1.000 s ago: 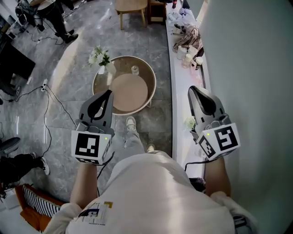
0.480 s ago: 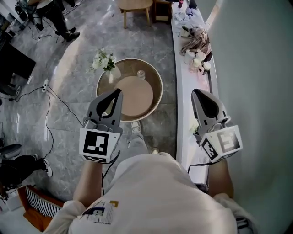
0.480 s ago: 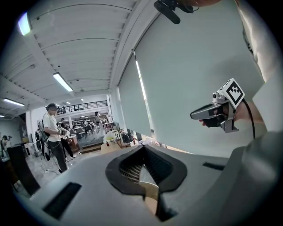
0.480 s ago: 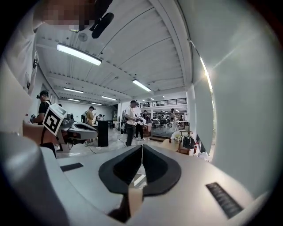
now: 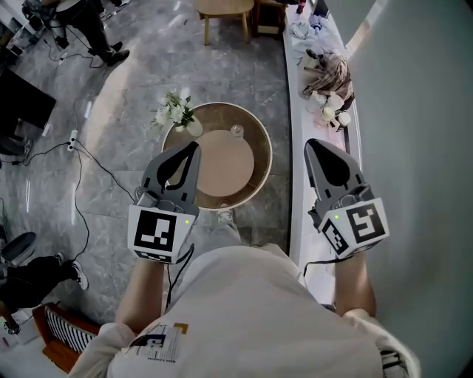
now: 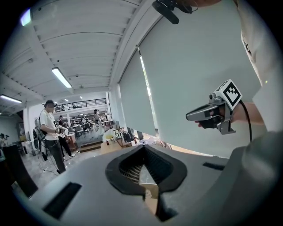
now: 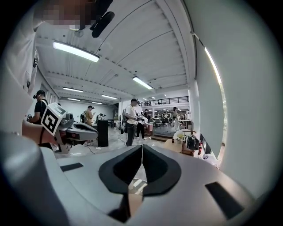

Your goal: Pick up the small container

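Small container stands untouched near the far edge of a round tabletop, with a vase of white flowers at the rim to its left. A person in a white shirt stands at the near side, holding the left gripper over the tabletop's near left part and the right gripper over a long white ledge along the wall. Both grippers have their jaws pressed together with nothing between them, and both are well apart from the container. Cloth and cups clutter the ledge farther along. A wooden stool stands beyond the tabletop on the grey stone floor.
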Action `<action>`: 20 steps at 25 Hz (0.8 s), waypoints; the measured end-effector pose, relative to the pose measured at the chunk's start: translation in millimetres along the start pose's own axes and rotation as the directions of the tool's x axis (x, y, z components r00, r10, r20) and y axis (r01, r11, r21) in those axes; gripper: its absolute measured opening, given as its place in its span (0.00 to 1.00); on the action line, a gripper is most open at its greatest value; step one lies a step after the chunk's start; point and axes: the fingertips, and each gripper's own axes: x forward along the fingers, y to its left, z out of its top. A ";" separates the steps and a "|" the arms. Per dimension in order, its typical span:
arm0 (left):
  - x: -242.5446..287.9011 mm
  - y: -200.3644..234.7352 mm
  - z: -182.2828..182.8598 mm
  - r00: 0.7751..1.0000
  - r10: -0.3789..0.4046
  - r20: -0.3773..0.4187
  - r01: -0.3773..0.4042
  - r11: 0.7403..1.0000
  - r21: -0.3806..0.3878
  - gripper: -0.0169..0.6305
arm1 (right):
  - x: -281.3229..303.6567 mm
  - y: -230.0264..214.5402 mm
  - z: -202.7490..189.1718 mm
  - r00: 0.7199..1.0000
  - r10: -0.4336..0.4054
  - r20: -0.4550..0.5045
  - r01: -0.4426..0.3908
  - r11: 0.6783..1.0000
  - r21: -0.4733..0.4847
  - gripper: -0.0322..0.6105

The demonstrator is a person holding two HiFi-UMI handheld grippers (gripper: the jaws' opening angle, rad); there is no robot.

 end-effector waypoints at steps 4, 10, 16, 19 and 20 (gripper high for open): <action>19.1 29.5 -6.9 1.000 -0.031 0.000 0.031 1.000 -0.008 0.04 | 38.6 -1.8 10.8 1.000 -0.011 -0.005 0.011 1.000 -0.016 0.07; 48.5 70.0 -11.2 0.996 -0.077 0.044 0.079 0.996 -0.050 0.04 | 89.9 -1.4 6.2 0.999 -0.017 -0.036 0.017 1.000 -0.022 0.07; 68.3 104.6 -18.3 0.994 -0.090 0.054 0.093 0.994 -0.055 0.04 | 130.8 0.9 4.1 0.998 -0.024 -0.063 0.022 0.999 -0.029 0.07; 75.4 113.6 -23.4 0.995 -0.087 0.052 0.089 0.995 -0.046 0.04 | 141.2 1.8 1.2 0.997 -0.019 -0.078 0.017 0.999 -0.029 0.07; 78.3 114.7 -24.3 0.995 -0.090 0.053 0.092 0.995 -0.041 0.04 | 143.9 0.5 -0.2 0.996 -0.018 -0.084 0.016 0.999 -0.031 0.07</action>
